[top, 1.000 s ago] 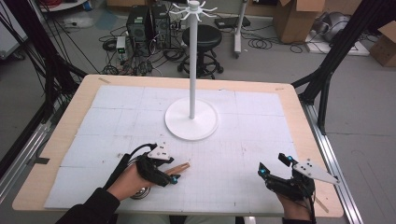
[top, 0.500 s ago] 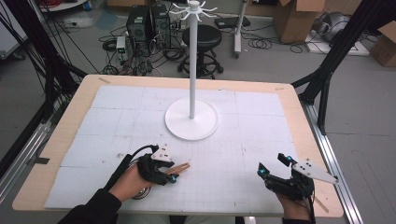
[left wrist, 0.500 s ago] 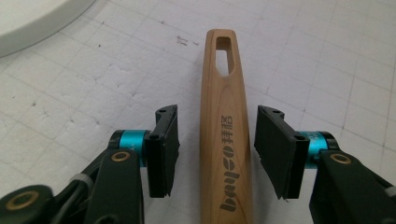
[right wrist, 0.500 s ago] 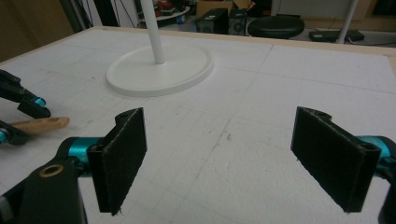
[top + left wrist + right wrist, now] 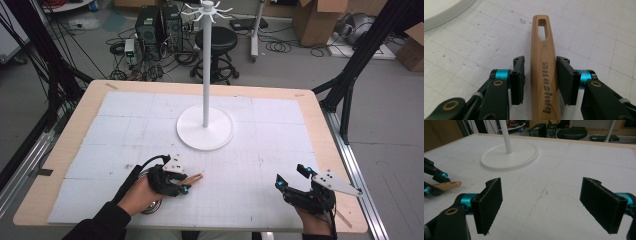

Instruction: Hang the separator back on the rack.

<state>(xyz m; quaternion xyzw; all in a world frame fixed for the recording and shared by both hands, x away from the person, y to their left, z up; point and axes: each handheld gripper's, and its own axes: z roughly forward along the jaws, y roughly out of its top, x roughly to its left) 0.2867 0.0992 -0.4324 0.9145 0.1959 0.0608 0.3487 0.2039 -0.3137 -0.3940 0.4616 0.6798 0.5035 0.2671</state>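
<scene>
A light wooden handle (image 5: 543, 75) with a slot at its far end lies flat on the white mat. My left gripper (image 5: 540, 62) straddles it, open; the right jaw is against the wood and a thin gap shows at the left jaw. In the high view the left gripper (image 5: 186, 181) is at the front left, and the handle's tip (image 5: 196, 176) pokes out toward the right. A round metal part (image 5: 150, 206) shows under the hand, mostly hidden. My right gripper (image 5: 291, 176) rests at the front right, wide open with nothing in it (image 5: 541, 195).
A white stand with a round base (image 5: 205, 127) and a tall pole (image 5: 205, 65) topped with hooks stands at the table's middle back. The gridded white mat (image 5: 250, 150) covers the wooden table. A stool, computers and cables lie on the floor beyond.
My left gripper has slid slightly forward along the wooden handle and its jaws stand closer to it. The right gripper has not moved.
</scene>
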